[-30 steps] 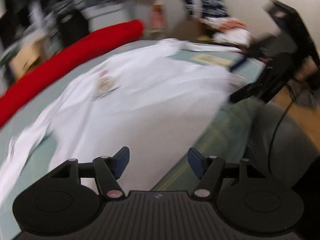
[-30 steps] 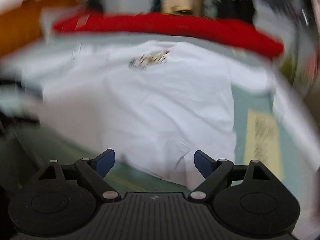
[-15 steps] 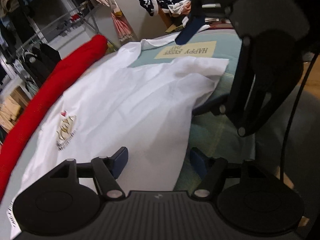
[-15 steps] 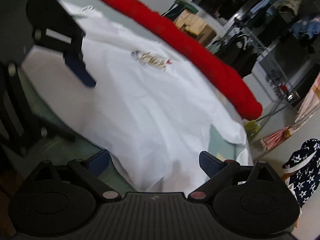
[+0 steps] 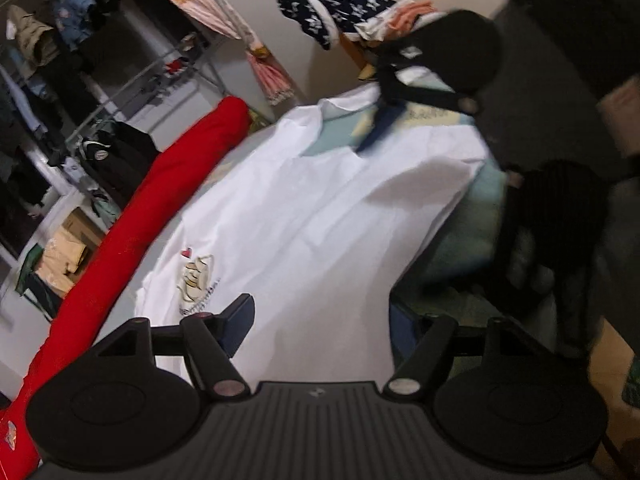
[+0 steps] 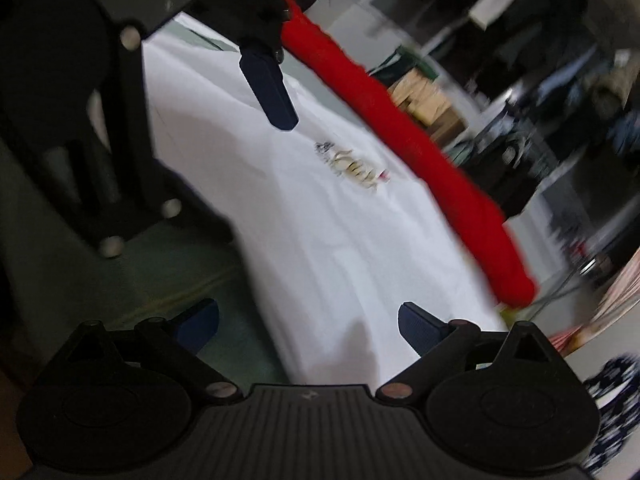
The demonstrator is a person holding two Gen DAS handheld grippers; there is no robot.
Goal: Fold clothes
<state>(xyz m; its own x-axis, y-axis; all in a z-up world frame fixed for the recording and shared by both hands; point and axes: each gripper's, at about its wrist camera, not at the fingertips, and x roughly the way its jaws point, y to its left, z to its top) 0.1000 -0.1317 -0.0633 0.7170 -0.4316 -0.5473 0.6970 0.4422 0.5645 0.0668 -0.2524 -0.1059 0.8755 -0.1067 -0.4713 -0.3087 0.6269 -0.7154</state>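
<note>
A white T-shirt (image 5: 320,216) with a small printed emblem (image 5: 196,280) lies spread flat on a pale green table (image 5: 472,216). My left gripper (image 5: 320,320) stands open just above the shirt's near hem, nothing between its blue fingers. My right gripper (image 6: 308,324) is also open, hovering over the shirt (image 6: 320,220) at its other side. Each gripper shows in the other's view: the right one (image 5: 420,80) at the far end of the shirt, the left one (image 6: 200,40) at the upper left.
A long red bolster (image 5: 152,208) runs along the far edge of the table, also seen as the red roll (image 6: 420,152). Beyond it stand clothes racks (image 5: 60,60) and boxes (image 5: 64,256). A star-patterned dark garment (image 5: 340,4) hangs over a chair by the wall.
Both grippers have swung outward to opposite sides of the shirt and turned to face along it. They stay open. The shirt lies as before.
</note>
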